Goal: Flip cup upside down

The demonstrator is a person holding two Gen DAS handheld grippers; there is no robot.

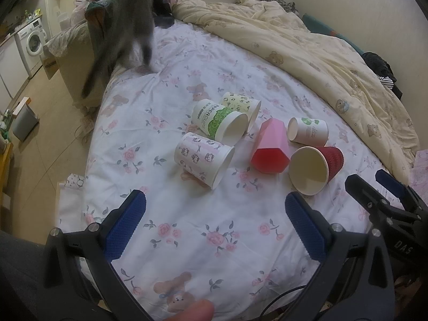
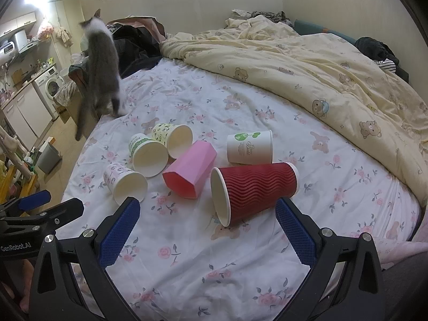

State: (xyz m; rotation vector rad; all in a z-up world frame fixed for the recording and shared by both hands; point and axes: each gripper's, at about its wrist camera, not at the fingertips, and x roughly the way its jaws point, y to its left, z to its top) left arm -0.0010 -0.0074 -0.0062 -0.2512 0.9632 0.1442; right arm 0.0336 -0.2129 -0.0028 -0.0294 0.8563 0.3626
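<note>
Several cups lie on their sides on the floral bedsheet (image 1: 187, 227). A red ribbed cup (image 2: 254, 191) (image 1: 314, 169) lies nearest, mouth toward the left. Beside it lie a pink faceted cup (image 2: 191, 171) (image 1: 271, 147), a white cup with a green logo (image 2: 250, 147) (image 1: 309, 131), a white cup with pink print (image 1: 204, 159) (image 2: 124, 183), a green-print paper cup (image 1: 220, 121) (image 2: 147, 153) and a yellow-print cup (image 1: 242, 105) (image 2: 174, 139). My left gripper (image 1: 215, 212) is open and empty, short of the cups. My right gripper (image 2: 207, 219) is open and empty, just before the red cup.
A grey cat (image 2: 103, 72) (image 1: 128, 24) stands at the bed's far left edge, blurred. A cream bear-print duvet (image 2: 321, 72) is bunched along the far right. Dark clothes lie at the head of the bed. A washing machine (image 1: 30, 40) and a bin (image 1: 24, 119) stand on the floor left.
</note>
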